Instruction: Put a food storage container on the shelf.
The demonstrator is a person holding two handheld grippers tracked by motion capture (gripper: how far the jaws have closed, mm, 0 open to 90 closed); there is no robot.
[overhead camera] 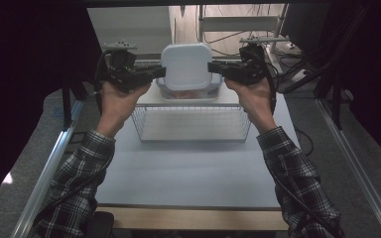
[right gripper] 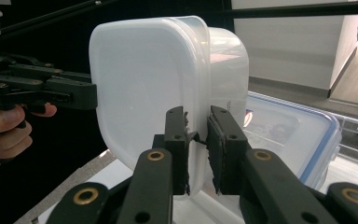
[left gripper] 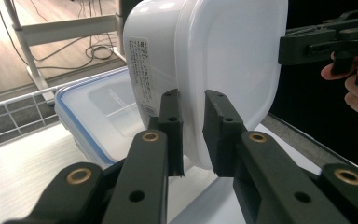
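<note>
Nearest the camera, a bare stretch of pale grey tabletop (overhead camera: 188, 168), then a shallow white wire basket (overhead camera: 192, 124) taken here as the landmark. Beyond the basket and raised above it, a white, round-cornered plastic food container (overhead camera: 186, 66) with its lid on, turned on edge and hanging in the air, no part of it touching anything below. Pinched at its lid rim from both sides: left gripper (overhead camera: 151, 74) closed down to a narrow slot on the left edge, right gripper (overhead camera: 217, 68) likewise nearly closed on the right edge, each jaw pair flat against the plastic. Behind the basket and under the lifted container, a clear plastic box with a blue-rimmed lid (overhead camera: 188, 93), resting flat on the far platform. Judged from this: grasp and lift done, tipping apparently under way, setting down somewhere yet to come; destination not readable. From the left gripper view, a printed label (left gripper: 142, 70) on the container's side wall, plus the clear box's lid surface (left gripper: 98, 116). From the right gripper view, a plain side wall (right gripper: 228, 70) without label, and the lid seam between the pads (right gripper: 175, 140). From the high view, orange contents inside the clear box, too blurred to identify.
</note>
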